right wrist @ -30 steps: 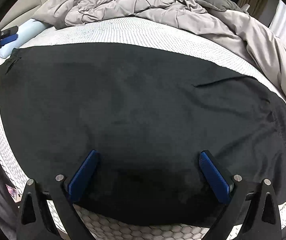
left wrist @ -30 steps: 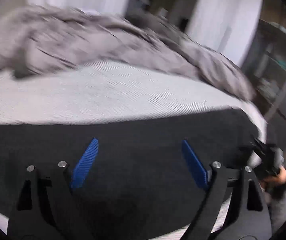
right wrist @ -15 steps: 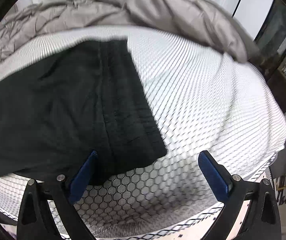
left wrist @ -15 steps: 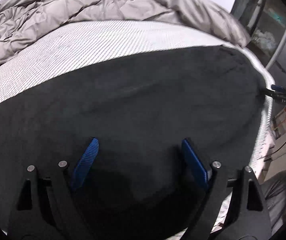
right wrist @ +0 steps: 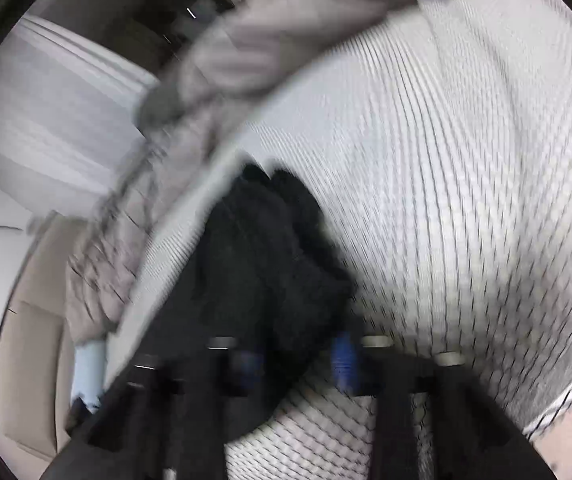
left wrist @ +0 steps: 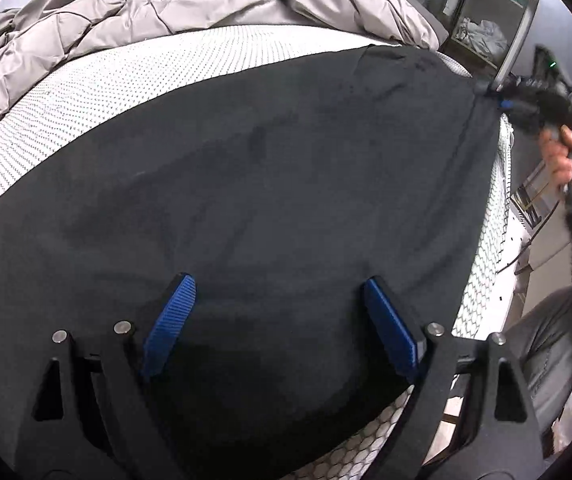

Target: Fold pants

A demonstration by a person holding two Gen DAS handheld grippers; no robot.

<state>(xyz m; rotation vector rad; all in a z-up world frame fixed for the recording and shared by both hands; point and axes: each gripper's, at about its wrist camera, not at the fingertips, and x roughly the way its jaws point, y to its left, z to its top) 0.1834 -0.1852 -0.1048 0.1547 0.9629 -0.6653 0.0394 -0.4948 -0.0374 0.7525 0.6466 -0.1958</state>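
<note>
The black pants (left wrist: 266,208) lie spread flat on the white mattress (left wrist: 134,80), filling the middle of the left view, with a grey duvet (left wrist: 158,4) bunched at twelve o'clock. The left gripper (left wrist: 276,324) hangs over them at six o'clock, jaws apart, nothing between. At two o'clock the right gripper (left wrist: 504,100), in a hand (left wrist: 566,160), is clamped on the pants' corner; its own view is blurred.
</note>
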